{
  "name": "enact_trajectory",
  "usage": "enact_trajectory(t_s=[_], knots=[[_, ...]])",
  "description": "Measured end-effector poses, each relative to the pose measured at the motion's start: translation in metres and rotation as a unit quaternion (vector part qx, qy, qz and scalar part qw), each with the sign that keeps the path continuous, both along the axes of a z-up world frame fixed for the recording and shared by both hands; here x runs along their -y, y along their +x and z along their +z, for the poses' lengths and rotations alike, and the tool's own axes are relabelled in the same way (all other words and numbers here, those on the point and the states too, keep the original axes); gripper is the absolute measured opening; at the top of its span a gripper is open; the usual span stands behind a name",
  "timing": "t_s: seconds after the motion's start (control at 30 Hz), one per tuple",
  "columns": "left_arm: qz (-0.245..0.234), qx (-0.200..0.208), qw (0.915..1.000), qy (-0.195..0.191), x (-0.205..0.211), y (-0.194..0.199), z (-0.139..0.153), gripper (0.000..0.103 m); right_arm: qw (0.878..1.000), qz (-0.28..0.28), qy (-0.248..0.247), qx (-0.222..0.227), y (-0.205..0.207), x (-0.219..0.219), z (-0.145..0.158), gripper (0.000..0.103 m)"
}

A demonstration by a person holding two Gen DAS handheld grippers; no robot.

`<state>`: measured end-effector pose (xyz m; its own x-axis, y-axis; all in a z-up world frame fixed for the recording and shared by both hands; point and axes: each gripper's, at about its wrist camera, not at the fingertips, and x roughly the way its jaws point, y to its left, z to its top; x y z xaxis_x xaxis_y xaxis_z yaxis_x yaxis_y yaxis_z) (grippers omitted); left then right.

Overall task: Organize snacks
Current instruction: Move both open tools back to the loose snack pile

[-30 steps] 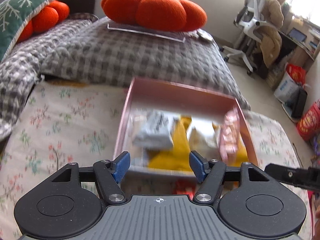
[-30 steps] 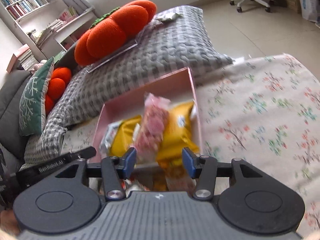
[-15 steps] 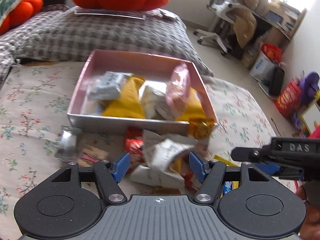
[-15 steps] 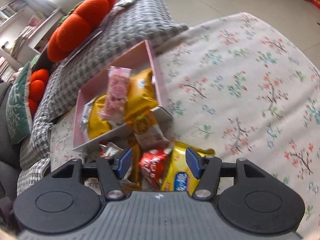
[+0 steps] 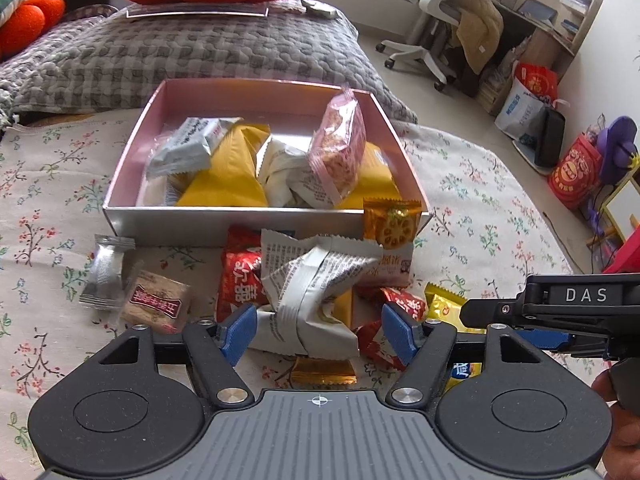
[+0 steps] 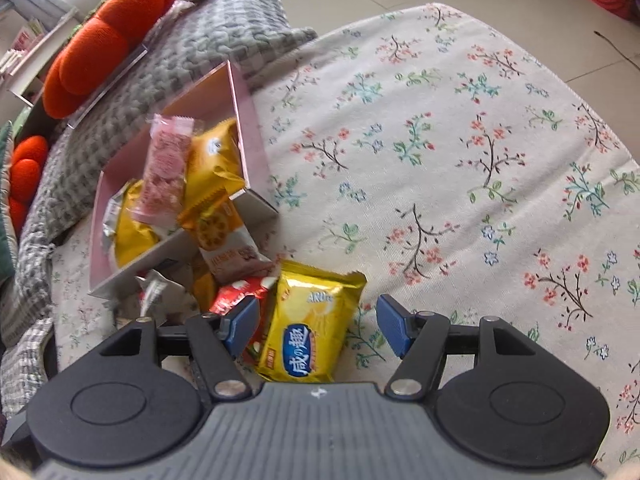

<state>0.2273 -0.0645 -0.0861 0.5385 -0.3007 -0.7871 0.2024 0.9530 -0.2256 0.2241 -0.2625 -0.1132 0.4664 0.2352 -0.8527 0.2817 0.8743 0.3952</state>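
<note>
Two grippers: left gripper (image 5: 319, 332) and right gripper (image 6: 316, 326), both with jaws spread apart and holding nothing.
Box: pink box (image 5: 256, 92) sits on the flowered cloth (image 6: 460, 152), already holding several packets, a pink packet (image 5: 338, 148) propped upright among them.
Loose pile: more packets lie heaped on the cloth just in front of the box's near wall.
Left target: crumpled white packet (image 5: 316, 292) lies straight ahead of the left gripper, between its fingers, at the near edge of the pile.
Right target: yellow packet (image 6: 312, 332) lies flat between the right gripper's fingers, its long axis running roughly along the fingers, toward the box.
Nearer hand: the right one for the yellow packet, the left one for the white; the right gripper shows at the right edge of the left view, close beside.
Strays: silver sweet (image 5: 106, 270) and brown packet (image 5: 156, 300) lie apart to the left of the pile.
Change: a second ago both views were filled by the box; both grippers have since drawn back and down, so the pile now lies under the fingers.
</note>
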Motion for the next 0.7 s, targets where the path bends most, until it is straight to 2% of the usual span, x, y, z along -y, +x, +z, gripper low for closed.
enact_trajectory(t_s=[0.33, 0.7], knots=[[0.012, -0.010, 0.9998, -0.012, -0.006, 0.008, -0.009, 0.069, 1.000, 0.006, -0.013, -0.012, 0.002, -0.007, -0.006, 0.061], [0.008, -0.006, 0.9999, 0.007, -0.003, 0.012, -0.017, 0.066, 0.999, 0.023, -0.026, -0.020, 0.005, -0.020, -0.011, 0.059]])
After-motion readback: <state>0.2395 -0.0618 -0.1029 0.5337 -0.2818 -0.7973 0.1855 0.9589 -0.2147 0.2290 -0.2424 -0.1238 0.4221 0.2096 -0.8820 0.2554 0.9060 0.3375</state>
